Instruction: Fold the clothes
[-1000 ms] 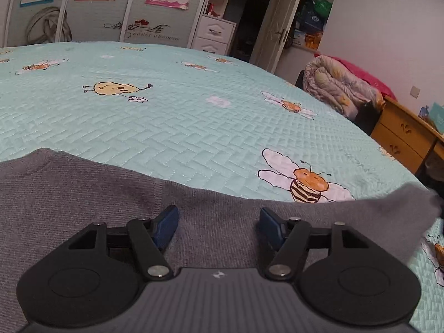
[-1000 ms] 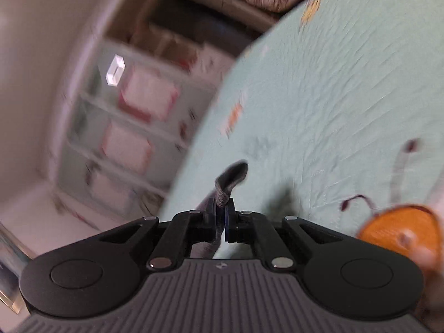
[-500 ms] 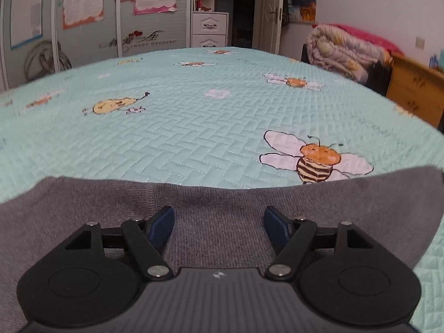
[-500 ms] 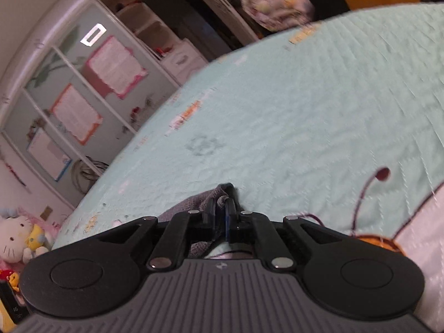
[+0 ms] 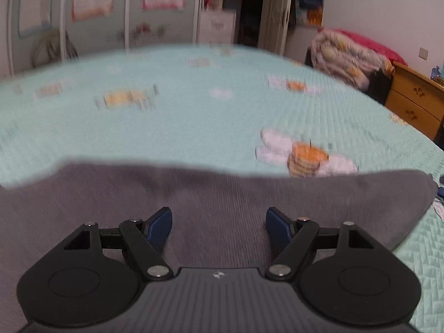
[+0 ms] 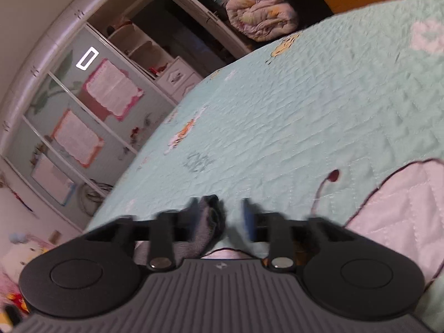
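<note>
No legible text anywhere, the wardrobe posters (image 6: pixel 112 88) too blurred to read

Bedspread (image 5: pixel 194 116): mint green, quilted, printed with bees; one large bee (image 5: pixel 305 161) at 3 o'clock in the left wrist view. Wardrobe doors (image 6: pixel 83 116): pale, mirrored, carrying pink-bordered posters (image 6: pixel 111 88), at 9 to 10 o'clock in the right wrist view. White drawer unit (image 6: pixel 177 79): beside the wardrobe. Rolled quilt (image 5: pixel 344 58): floral, with red bedding behind, at 2 o'clock. Wooden dresser (image 5: pixel 416 105): yellow-brown, just beside the quilt. Doorway (image 5: pixel 249 8): dark, at 12 o'clock.
</note>
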